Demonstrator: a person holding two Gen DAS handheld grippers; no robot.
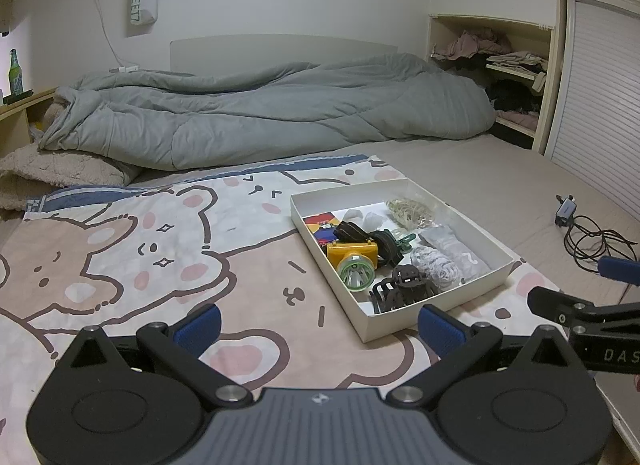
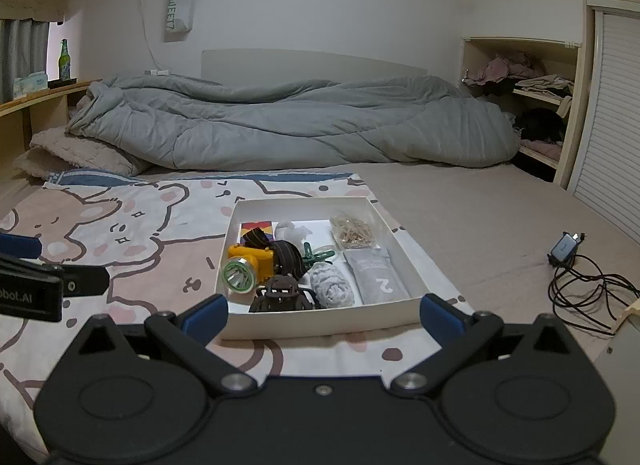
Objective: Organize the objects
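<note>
A white shallow box [image 1: 472, 285] [image 2: 320, 325] lies on the bear-print cloth on the bed. In it are a yellow headlamp [image 1: 354, 261] [image 2: 248, 265] with a dark strap, a black hair claw [image 1: 404, 285] [image 2: 282, 295], a green clip [image 2: 318, 255], a bag of rubber bands [image 1: 410, 211] [image 2: 354, 231], a grey pouch [image 2: 378, 279], a grey knitted roll [image 2: 332, 285] and a colourful card [image 2: 256, 227]. My left gripper [image 1: 318, 329] is open and empty, near the box's left front corner. My right gripper [image 2: 322, 315] is open and empty, just before the box's near wall.
A crumpled grey duvet [image 1: 260, 113] fills the far half of the bed. A charger with a black cable [image 2: 580, 269] lies on the sheet at right. Shelves with clothes [image 2: 532, 105] stand at far right. A green bottle [image 2: 64, 59] stands on the left ledge.
</note>
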